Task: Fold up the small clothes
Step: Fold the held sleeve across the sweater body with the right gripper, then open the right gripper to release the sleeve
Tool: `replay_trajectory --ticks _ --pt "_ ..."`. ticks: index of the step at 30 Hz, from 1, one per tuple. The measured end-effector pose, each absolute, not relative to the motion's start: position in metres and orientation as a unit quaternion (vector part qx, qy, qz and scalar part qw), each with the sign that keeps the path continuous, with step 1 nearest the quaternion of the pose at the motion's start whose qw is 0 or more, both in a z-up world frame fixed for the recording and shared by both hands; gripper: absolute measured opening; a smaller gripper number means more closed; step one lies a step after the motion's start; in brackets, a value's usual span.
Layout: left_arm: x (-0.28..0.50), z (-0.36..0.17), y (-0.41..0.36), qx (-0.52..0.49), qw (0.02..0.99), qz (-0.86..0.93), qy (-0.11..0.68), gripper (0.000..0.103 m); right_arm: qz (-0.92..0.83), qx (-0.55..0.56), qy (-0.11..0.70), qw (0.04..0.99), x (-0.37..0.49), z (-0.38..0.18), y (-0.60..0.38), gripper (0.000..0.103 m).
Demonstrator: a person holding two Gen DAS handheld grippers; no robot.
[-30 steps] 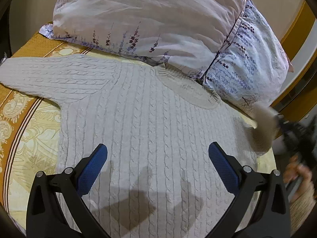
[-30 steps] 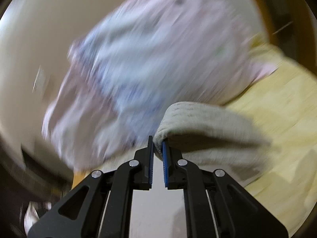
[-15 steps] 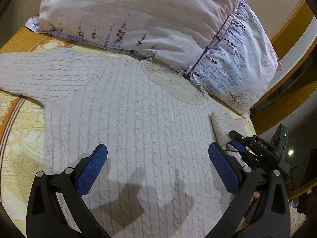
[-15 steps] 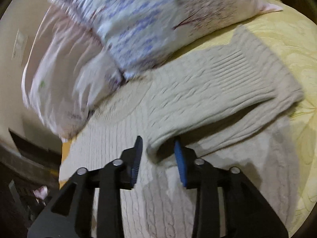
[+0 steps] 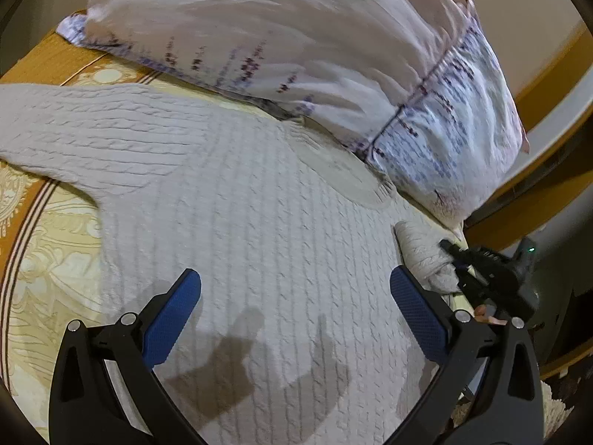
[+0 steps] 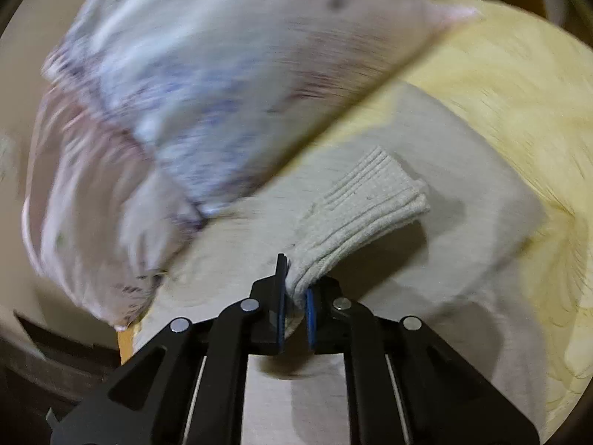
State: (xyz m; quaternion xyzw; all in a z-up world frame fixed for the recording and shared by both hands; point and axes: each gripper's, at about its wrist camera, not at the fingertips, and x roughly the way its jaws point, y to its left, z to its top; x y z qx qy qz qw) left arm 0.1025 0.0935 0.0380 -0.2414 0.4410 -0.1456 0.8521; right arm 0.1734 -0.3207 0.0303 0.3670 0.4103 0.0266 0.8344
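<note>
A cream cable-knit sweater (image 5: 259, 230) lies flat on the yellow bedspread (image 5: 48, 259), its neck toward the pillows. One sleeve stretches out to the left. My left gripper (image 5: 294, 311) hovers open over the sweater's body, nothing between its blue pads. At the right edge the other sleeve (image 5: 422, 248) is bunched and doubled back. My right gripper (image 6: 295, 296) is shut on that sleeve, its ribbed cuff (image 6: 370, 193) sticking out past the fingers. The right gripper (image 5: 456, 256) also shows in the left wrist view, pinching the sleeve.
Two floral pillows (image 5: 296, 48) lie stacked right behind the sweater's neck. The bed's edge drops off at the right, with a wooden frame (image 5: 548, 85) beyond. A person's fingers (image 5: 489, 315) show behind the left gripper's right finger.
The right gripper let the sleeve go on the sweater, opened, then shut on it again closer to the cuff. The left gripper shifted slightly over the sweater and stayed open.
</note>
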Motion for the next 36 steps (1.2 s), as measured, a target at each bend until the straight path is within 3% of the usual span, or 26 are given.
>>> replay_trajectory --ticks 6,12,25,28,30,32,36 --pt "0.104 0.037 0.112 -0.258 0.85 -0.14 0.438 0.102 0.12 0.324 0.407 0.846 0.194 0.058 -0.244 0.008" --pt "0.098 0.037 0.137 -0.27 0.852 -0.123 0.43 0.102 0.13 0.3 0.489 0.808 0.204 0.014 -0.188 0.007" --pt "0.097 0.032 0.207 -0.346 0.846 -0.064 0.4 0.102 0.148 0.232 0.504 0.819 0.205 0.008 -0.134 0.012" --pt "0.1 0.031 0.228 -0.371 0.843 -0.044 0.387 0.102 0.158 0.195 0.511 0.822 0.203 0.008 -0.119 0.025" --pt "0.101 0.031 0.243 -0.388 0.84 -0.031 0.378 0.102 0.178 0.177 0.511 0.822 0.2 0.011 -0.106 0.058" --pt "0.101 0.03 0.256 -0.403 0.837 -0.02 0.37 0.1 0.197 0.151 0.516 0.82 0.195 0.015 -0.091 0.075" --pt "0.101 0.024 0.286 -0.449 0.821 0.005 0.354 0.092 0.226 0.131 0.518 0.814 0.18 0.021 -0.083 0.079"
